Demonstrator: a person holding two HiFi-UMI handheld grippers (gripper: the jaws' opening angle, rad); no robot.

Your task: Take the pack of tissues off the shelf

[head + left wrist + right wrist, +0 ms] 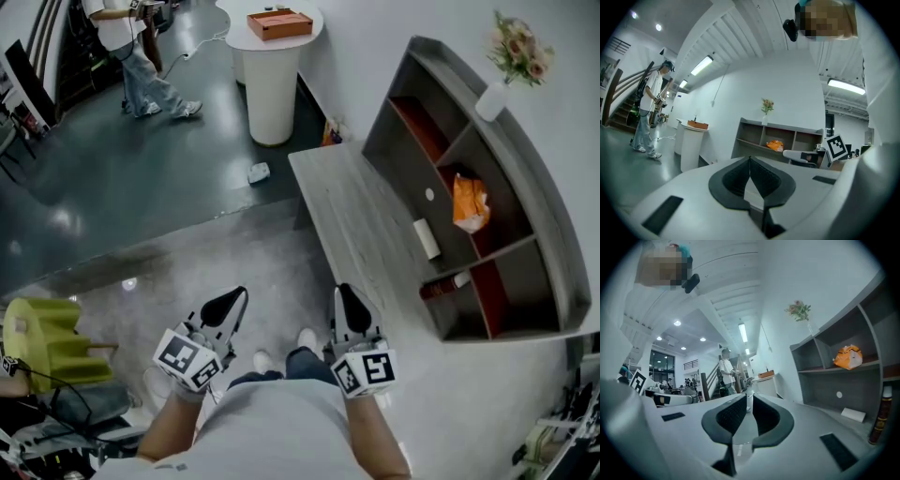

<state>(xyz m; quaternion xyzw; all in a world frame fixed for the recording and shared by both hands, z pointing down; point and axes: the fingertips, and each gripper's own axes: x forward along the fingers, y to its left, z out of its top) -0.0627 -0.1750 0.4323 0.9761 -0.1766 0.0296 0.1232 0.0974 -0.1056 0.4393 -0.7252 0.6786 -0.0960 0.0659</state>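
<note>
At right of the head view: grey shelf (553, 234), middle compartment, one orange pack (470, 202), judged to be the pack of tissues, lying untouched. Lower left of it: white flat packet (427, 238), dark bottle (445, 286).

Lower centre: left gripper (234, 298) and right gripper (345, 292), both well apart from the shelf, each claw closed to a point with nothing held.

Progress: nothing done; reach, grasp and removal all remain.

Writing: none legible; only square markers on the gripper cubes.

A person (141, 75) at the top edge is cut off above the chest. The shelf (874, 331) runs off the right gripper view's edge. A floor item (259, 172) is too small to identify.
</note>
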